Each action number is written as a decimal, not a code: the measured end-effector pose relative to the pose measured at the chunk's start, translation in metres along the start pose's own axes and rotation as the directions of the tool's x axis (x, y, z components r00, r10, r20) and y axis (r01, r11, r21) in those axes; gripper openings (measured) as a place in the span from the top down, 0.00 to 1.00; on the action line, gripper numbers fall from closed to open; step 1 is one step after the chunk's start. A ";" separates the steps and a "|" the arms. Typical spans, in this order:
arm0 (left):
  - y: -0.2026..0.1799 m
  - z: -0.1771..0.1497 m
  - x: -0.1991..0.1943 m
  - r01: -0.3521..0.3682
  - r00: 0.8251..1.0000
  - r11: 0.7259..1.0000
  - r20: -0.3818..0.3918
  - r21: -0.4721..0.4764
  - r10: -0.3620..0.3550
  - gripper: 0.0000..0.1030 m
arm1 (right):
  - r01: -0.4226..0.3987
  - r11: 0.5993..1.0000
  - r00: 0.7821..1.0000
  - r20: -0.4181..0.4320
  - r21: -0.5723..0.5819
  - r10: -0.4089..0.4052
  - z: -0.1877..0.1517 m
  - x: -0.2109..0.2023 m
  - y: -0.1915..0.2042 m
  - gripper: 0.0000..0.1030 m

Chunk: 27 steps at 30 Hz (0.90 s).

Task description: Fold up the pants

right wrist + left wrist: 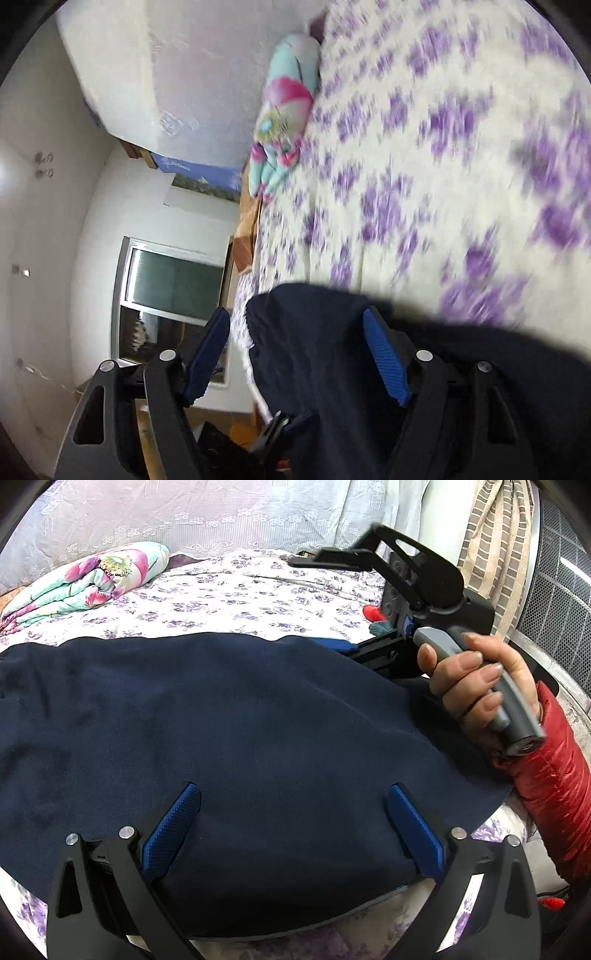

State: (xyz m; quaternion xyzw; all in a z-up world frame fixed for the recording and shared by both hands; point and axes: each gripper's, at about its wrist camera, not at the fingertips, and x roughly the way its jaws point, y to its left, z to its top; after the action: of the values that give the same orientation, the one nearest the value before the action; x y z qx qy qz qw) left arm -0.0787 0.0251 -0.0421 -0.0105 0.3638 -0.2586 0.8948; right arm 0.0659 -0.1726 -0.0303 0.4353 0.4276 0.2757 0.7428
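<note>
Left gripper: jaws wide apart, over pants, pads not pressing cloth. Right gripper: jaws wide apart, pants edge lying loose between, nothing gripped. Pants spread flat on bed, long axis running side to side across left wrist view. Right hand at pants' right end; left gripper nearer near edge.

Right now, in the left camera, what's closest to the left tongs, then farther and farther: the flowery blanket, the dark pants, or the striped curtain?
1. Dark pants, right between the left tongs.
2. Flowery blanket, folded, far left on the bed.
3. Striped curtain, hanging beyond the bed, far right.
</note>
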 end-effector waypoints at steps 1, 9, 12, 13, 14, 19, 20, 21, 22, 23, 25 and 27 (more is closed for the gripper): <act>0.000 0.000 0.000 0.000 1.000 1.000 0.000 0.000 0.000 0.04 | 0.033 0.999 0.999 0.007 -0.024 -0.033 0.000 -0.004 0.001 0.27; 0.002 0.000 0.000 0.006 1.000 1.000 0.004 -0.005 -0.005 0.04 | 0.115 0.989 0.983 -0.133 -0.090 -0.126 -0.005 0.024 -0.007 0.64; 0.001 -0.001 0.000 0.004 1.000 1.000 0.004 -0.004 -0.004 0.04 | 0.075 0.996 0.992 -0.094 -0.057 -0.080 -0.005 0.019 -0.014 0.81; 0.001 -0.001 -0.001 0.005 1.000 1.000 0.004 -0.004 -0.005 0.04 | 0.074 0.994 0.994 -0.074 -0.080 -0.080 -0.007 0.015 -0.010 0.91; 0.001 -0.001 -0.001 0.005 1.000 1.000 0.005 -0.005 -0.005 0.04 | 0.079 0.988 0.996 -0.024 -0.135 -0.083 -0.008 0.007 0.003 0.92; -0.001 -0.001 0.001 -0.003 1.000 1.000 -0.001 -0.001 0.003 0.04 | 0.224 0.887 0.972 0.158 -0.404 -0.174 0.009 -0.001 0.066 1.00; -0.001 -0.001 0.001 -0.004 1.000 1.000 -0.002 0.000 0.004 0.04 | 0.382 0.818 0.923 0.228 -0.431 -0.312 0.019 0.005 0.065 1.00; -0.001 -0.001 0.001 -0.005 1.000 1.000 -0.003 0.001 0.005 0.04 | 0.460 0.781 0.887 0.255 -0.422 -0.384 0.026 0.010 0.059 1.00; -0.001 -0.001 0.001 -0.005 1.000 1.000 -0.003 0.001 0.005 0.04 | 0.503 0.769 0.864 0.254 -0.395 -0.435 0.033 0.012 0.047 1.00; -0.001 -0.001 0.001 -0.004 1.000 1.000 -0.002 0.000 0.004 0.04 | 0.472 0.815 0.881 0.208 -0.335 -0.425 0.039 0.009 0.030 1.00; 0.000 -0.001 0.000 0.000 1.000 1.000 0.000 -0.001 0.000 0.04 | 0.348 0.900 0.937 0.113 -0.262 -0.330 0.037 0.006 0.017 0.96; 0.000 0.000 0.001 0.002 1.000 1.000 0.000 -0.003 -0.002 0.04 | 0.261 0.931 0.965 0.051 -0.256 -0.257 0.027 0.002 0.018 0.95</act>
State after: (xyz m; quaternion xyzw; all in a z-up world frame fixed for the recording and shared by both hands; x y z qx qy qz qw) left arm -0.0783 0.0251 -0.0428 -0.0124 0.3640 -0.2591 0.8945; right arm 0.0900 -0.1740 -0.0081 0.2760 0.4353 0.2255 0.8267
